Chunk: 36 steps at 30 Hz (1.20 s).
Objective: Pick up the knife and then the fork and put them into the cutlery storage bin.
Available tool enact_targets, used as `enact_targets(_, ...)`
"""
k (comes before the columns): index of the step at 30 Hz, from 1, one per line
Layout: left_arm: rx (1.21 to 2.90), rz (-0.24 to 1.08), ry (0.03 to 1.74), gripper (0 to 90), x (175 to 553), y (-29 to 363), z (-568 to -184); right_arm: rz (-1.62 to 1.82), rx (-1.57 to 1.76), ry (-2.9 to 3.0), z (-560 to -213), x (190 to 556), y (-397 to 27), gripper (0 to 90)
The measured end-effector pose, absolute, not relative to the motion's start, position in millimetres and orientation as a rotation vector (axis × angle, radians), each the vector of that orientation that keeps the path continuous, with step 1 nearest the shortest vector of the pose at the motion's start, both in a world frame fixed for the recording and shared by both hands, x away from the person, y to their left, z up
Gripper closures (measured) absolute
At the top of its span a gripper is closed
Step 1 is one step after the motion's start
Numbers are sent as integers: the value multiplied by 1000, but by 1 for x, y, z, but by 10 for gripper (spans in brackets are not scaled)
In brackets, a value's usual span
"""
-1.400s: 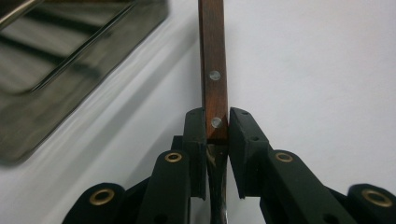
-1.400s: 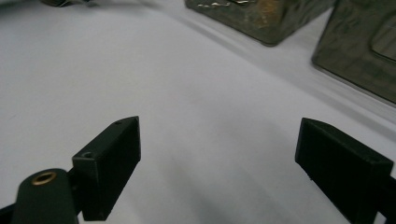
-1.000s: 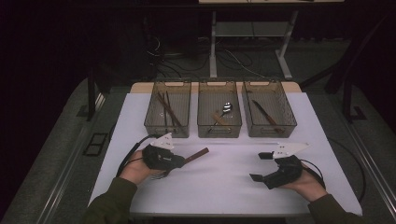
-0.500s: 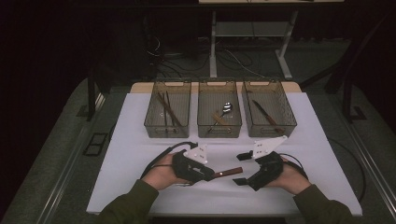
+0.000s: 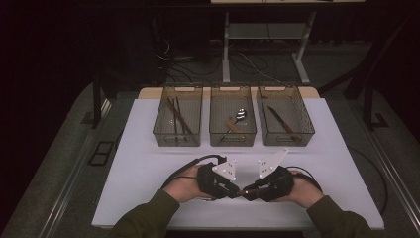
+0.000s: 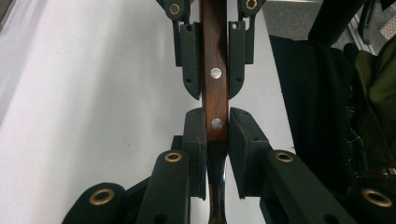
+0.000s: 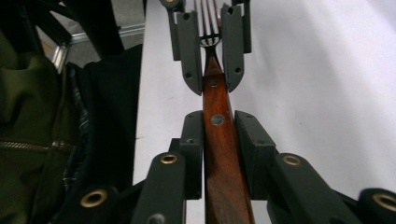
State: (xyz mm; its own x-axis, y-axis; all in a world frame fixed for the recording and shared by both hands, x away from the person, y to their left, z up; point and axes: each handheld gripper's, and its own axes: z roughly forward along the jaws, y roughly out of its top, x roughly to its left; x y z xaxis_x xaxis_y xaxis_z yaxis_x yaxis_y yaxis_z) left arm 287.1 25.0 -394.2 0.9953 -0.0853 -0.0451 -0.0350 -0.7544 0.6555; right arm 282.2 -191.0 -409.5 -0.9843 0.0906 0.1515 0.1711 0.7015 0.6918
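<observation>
A fork [image 5: 242, 191] with a brown wooden handle [image 6: 215, 56] is held level above the white table [image 5: 148, 163], front middle. My left gripper [image 5: 235, 192] is shut on the handle's end beside the metal neck. In the left gripper view its pads [image 6: 196, 130] press a riveted part of the wood. My right gripper [image 5: 250, 190] faces it tip to tip. Its jaws have just been closing and now clamp the handle [image 7: 219, 154] further along. In the right gripper view the tines [image 7: 208, 18] show beyond the left gripper [image 7: 211, 70].
Three mesh bins stand in a row at the back of the table. The left bin [image 5: 177, 141] holds chopsticks, the middle bin [image 5: 233, 141] a spoon, the right bin [image 5: 287, 141] a knife. The person's green sleeves [image 5: 148, 213] come over the front edge.
Both hands moved inward and met at the front middle, the left one bringing the fork along. The right gripper's jaws went from wide apart to closed on the handle.
</observation>
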Motion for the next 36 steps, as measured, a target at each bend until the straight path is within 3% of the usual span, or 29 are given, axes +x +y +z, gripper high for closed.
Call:
enact_targets(9, 2388, -93, -91, 766, 284, 27, -396, -1142, -223, -2781, -408, 280, -192, 752)
enact_targets(17, 2264, 24, 99, 485, 290, 57, -395, -1216, -355, -2771, -403, 289, -214, 752)
enact_targets(31, 2123, 153, 472, 371, 292, 130, -413, -1334, -694, -2765, -397, 305, -260, 751)
enact_targets(36, 2115, 203, 563, 282, 287, 144, -422, -1380, -766, -2760, -391, 311, -269, 751)
